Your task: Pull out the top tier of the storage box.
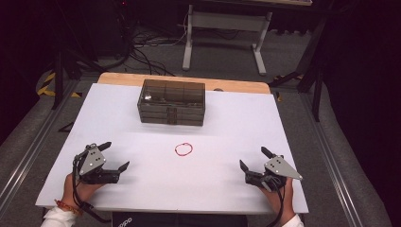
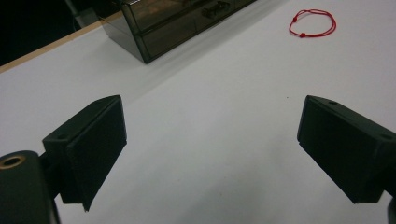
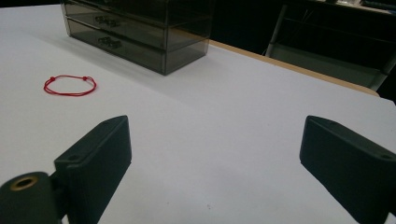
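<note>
Here the left gripper (image 1: 116, 155) and the right gripper (image 1: 253, 158) rest near the front edge of the white table (image 1: 293, 142), well apart, each with jaws spread wide and holding nothing. Bare surface lies between them. Farther in, the red string loop (image 1: 183, 149) lies flat at mid-table. Beyond it, near the back edge, stands the smoky drawer box (image 1: 172, 102).

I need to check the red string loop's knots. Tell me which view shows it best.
The right gripper view: the red string loop lies unobstructed, both knots visible. The left gripper view shows it far off near the top edge; the high view shows it whole but tiny.
</note>
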